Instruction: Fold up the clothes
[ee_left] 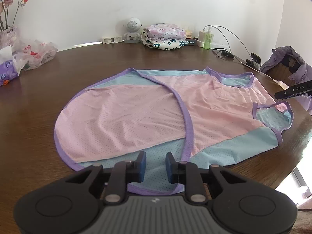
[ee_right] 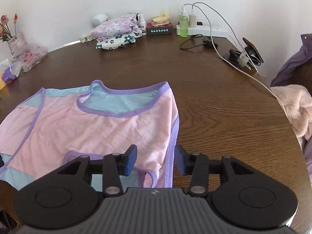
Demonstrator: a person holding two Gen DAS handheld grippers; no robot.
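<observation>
A pink-and-blue garment (ee_left: pixel 136 113) lies flat on the table (ee_left: pixel 35 140) — left hand-held gripper (ee_left: pixel 155 167) and right hand-held gripper (ee_right: pixel 155 160) both spread wide, empty, at its near edge.

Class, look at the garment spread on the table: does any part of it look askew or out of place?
Yes. The pink vest has its lower flap folded diagonally across itself, and the near armhole is bunched and puckered instead of flat.

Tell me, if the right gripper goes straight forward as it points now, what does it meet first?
Probably the pink top: its purple-trimmed right edge lies between the open fingers of the right gripper. Beyond that is bare table. Its height above the cloth is unclear.
</observation>
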